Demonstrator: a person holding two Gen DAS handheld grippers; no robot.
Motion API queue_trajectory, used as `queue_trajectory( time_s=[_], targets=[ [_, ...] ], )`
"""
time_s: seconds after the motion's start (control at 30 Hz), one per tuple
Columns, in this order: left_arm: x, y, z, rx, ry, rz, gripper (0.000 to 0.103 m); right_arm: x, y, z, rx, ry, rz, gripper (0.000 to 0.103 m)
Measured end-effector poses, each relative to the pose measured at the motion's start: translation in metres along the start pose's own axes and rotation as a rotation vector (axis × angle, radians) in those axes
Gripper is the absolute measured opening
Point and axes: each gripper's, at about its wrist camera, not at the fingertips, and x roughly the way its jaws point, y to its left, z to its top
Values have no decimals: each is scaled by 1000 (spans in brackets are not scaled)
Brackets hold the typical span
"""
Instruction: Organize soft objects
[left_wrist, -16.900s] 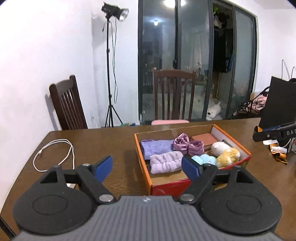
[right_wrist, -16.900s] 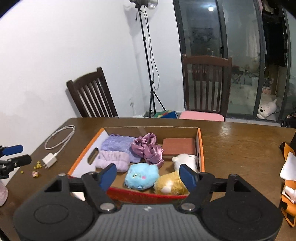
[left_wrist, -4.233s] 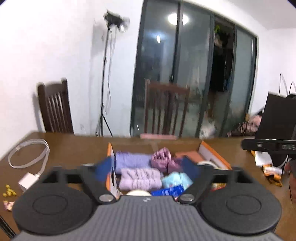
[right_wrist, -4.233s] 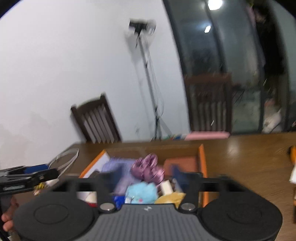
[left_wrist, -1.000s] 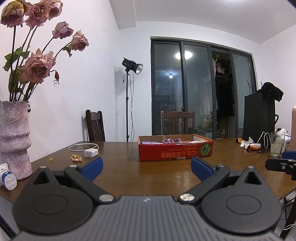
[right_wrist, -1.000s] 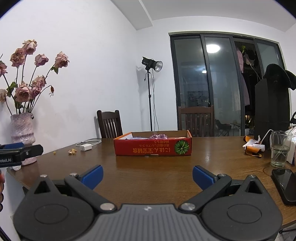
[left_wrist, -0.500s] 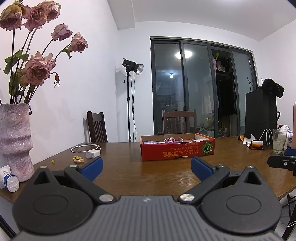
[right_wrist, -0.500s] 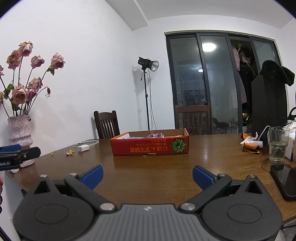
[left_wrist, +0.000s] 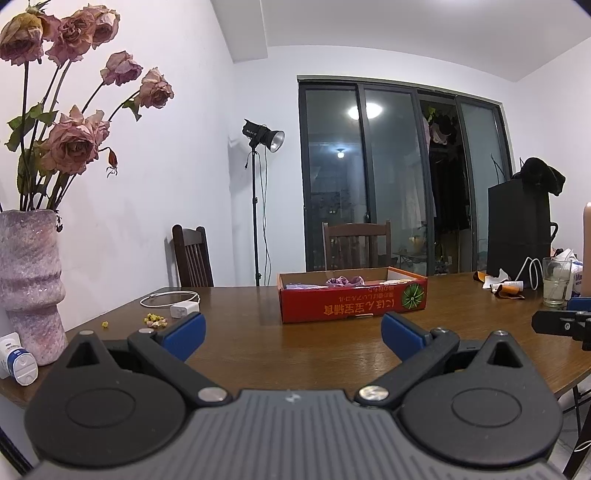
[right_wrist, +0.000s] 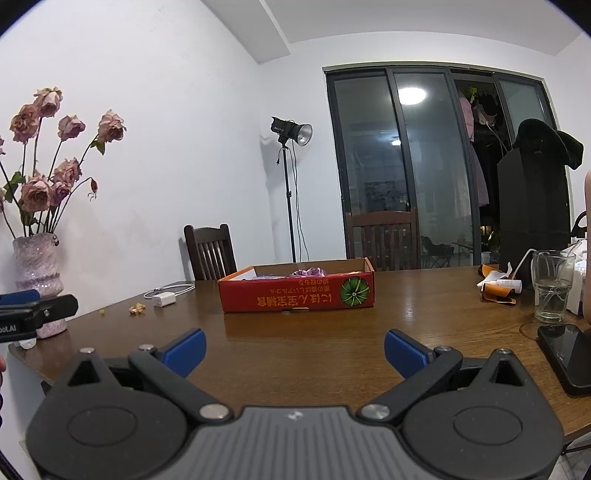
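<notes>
A red and orange cardboard box (left_wrist: 352, 302) stands in the middle of the brown table (left_wrist: 295, 354); it also shows in the right wrist view (right_wrist: 297, 293). Purple soft items (left_wrist: 341, 281) peek over its rim, also seen in the right wrist view (right_wrist: 309, 273); the rest of its contents are hidden. My left gripper (left_wrist: 293, 334) is open and empty, low at the table's near edge, well short of the box. My right gripper (right_wrist: 293, 349) is open and empty, also at the near edge.
A pink vase of dried roses (left_wrist: 29, 284) stands at the left edge beside a small white tube (left_wrist: 18, 365). A white charger and cable (left_wrist: 181, 306) lie left of the box. A glass (right_wrist: 552, 286), phone (right_wrist: 565, 356), black bag (right_wrist: 532, 218) and wrappers (right_wrist: 496, 286) sit right.
Both grippers have drawn far back from the box and dropped to table height; over the last second they drift slightly. Both stay open and empty.
</notes>
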Motion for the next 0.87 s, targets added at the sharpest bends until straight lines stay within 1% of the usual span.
queue_trajectory(
  time_s=[0.5,0.77,0.87],
  targets=[
    [-4,-2,-1,5,-22,-12,103,0,-1,-1,-2,-1,0,103],
    [-4,-1,0,-4,-19,-18,103,0,-2,-2,-2,1,0,103],
    [-4,-2,-1,-3,-6,-24,103,1,-2,-3,-3,3,0,103]
  ],
)
